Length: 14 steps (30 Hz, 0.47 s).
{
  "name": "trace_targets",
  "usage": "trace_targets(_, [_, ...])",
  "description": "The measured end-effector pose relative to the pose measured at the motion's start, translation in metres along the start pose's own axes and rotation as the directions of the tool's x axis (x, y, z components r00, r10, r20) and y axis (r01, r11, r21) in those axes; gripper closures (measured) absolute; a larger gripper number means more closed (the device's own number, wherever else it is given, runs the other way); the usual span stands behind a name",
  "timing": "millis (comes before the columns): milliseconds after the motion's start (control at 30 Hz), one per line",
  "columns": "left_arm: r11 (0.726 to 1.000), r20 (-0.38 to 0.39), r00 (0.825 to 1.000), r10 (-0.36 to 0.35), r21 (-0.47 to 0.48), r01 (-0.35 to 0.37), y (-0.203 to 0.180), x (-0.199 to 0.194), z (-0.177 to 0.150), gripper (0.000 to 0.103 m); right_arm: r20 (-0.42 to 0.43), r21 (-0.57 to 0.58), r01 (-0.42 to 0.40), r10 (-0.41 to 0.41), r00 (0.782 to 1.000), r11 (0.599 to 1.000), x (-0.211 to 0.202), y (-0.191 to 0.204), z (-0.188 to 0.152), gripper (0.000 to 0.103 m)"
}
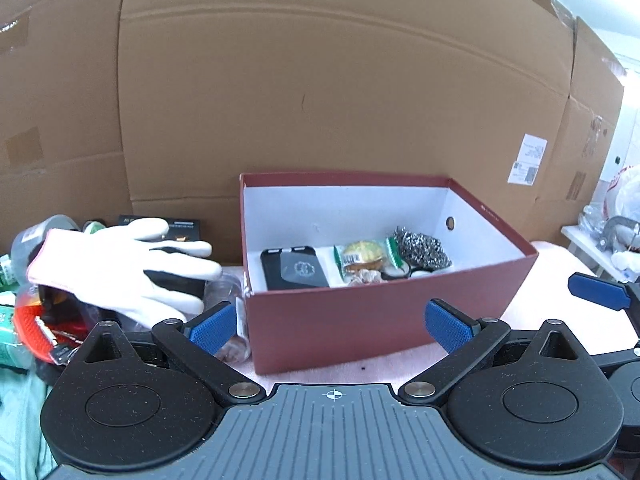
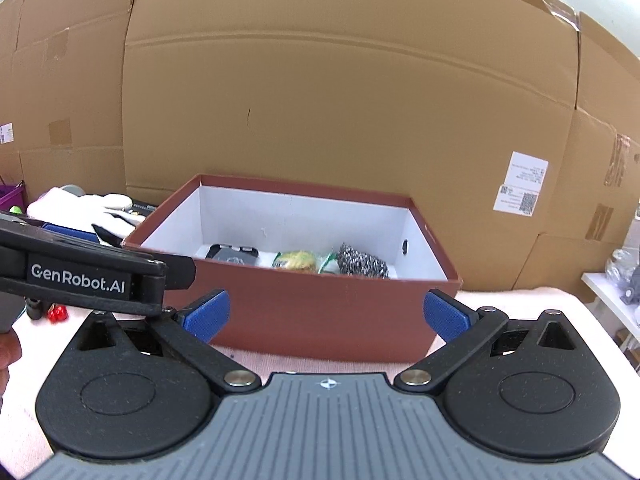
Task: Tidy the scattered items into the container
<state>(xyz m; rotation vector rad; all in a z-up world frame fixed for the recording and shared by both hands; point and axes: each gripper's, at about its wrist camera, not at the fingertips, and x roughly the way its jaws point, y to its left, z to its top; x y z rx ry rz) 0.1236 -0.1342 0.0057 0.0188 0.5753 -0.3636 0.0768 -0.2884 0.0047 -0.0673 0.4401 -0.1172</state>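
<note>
The red box (image 1: 380, 312) sits just ahead of both grippers — the left gripper (image 1: 332, 326) and right gripper (image 2: 326, 316) gape, empty. A white glove (image 1: 124, 268) lies left of the box, outside it.

A wall of flattened brown cardboard sheets (image 1: 320, 80) is stood behind the pink-covered tabletop (image 1: 560, 276). A white shipping label with printed codes (image 2: 520, 188) is stuck to the cardboard at the right. A white side shelf (image 1: 588, 244) holding bagged oddments is seen far right. A purple bin (image 2: 12, 196) is glimpsed at the left edge.
</note>
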Motion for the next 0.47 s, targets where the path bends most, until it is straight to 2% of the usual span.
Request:
trace_targets(267, [0.999,-0.004,0.999,-0.042,0.005,0.042,-0.003,-0.006,-0.007,0.000,-0.026,0.012,0.014,-0.013,1.000,1.000,-0.002,-0.003,-0.010,0.000])
trace_targets(467, [0.999,-0.007,0.999,-0.043,0.026,0.043,-0.008,-0.009,-0.010,0.000,-0.030,0.018,0.013,-0.012,0.999,1.000,-0.003,-0.004,-0.013,0.000])
